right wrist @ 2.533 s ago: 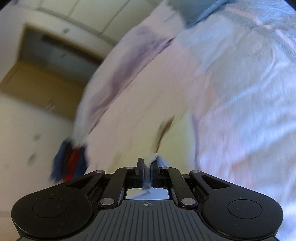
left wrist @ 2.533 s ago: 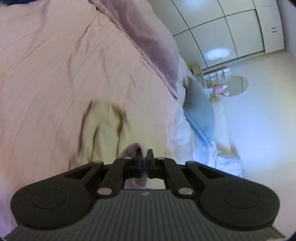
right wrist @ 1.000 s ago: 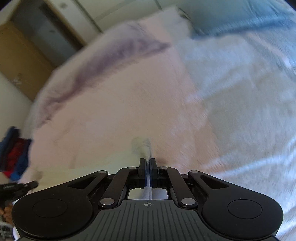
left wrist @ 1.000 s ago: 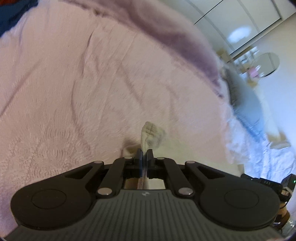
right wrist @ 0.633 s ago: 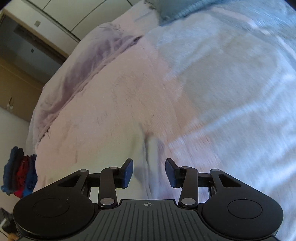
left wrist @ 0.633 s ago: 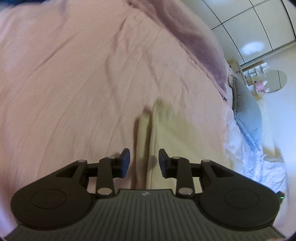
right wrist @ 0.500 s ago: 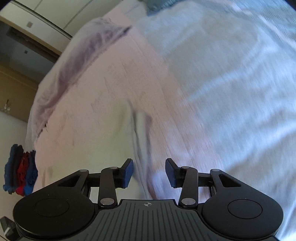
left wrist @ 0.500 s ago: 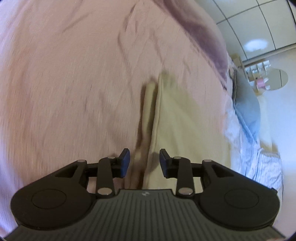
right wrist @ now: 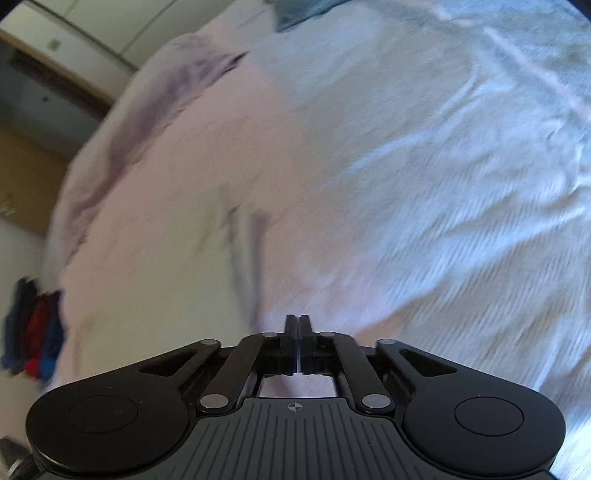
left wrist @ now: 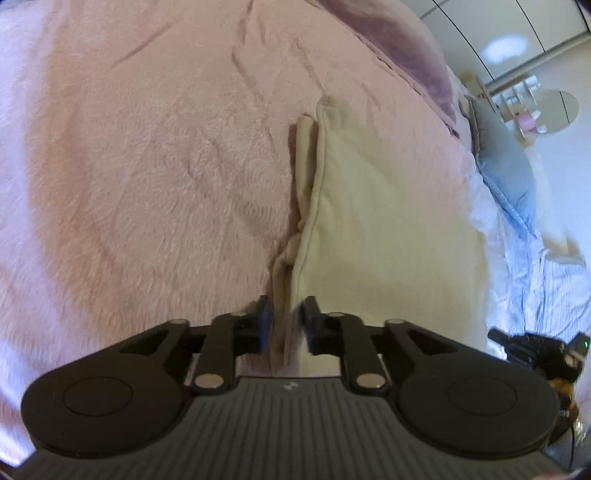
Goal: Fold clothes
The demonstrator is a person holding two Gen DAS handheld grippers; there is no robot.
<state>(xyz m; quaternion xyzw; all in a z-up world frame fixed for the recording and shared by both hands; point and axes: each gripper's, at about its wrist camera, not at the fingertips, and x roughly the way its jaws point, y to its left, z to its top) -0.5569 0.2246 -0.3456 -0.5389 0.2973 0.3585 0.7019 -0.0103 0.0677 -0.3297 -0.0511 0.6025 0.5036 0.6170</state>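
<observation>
A cream garment [left wrist: 388, 221] lies folded flat on the pink fleece blanket [left wrist: 147, 166]. Its left edge, with a narrower layer showing beneath, runs down towards my left gripper [left wrist: 286, 314]. That gripper is open, the edge lies loosely between its fingers, and the pads do not press it. In the right wrist view the cream garment [right wrist: 159, 280] is blurred at the left. My right gripper [right wrist: 297, 321] hovers over the pink blanket [right wrist: 221, 129] just right of the garment's edge. Its jaws are closing, almost together, with nothing between them.
A white-blue textured sheet [right wrist: 443, 184] covers the bed's right side. A purple blanket [left wrist: 406, 33] and a grey pillow [left wrist: 506, 162] lie at the far end. Blue and red clothes [right wrist: 33, 339] sit at the left. A black device [left wrist: 532, 347] shows at the right edge.
Both grippers let go of the cream garment's corners and drew back from it. The garment now lies flat. The left jaws stay apart, and the right jaws have closed again on nothing.
</observation>
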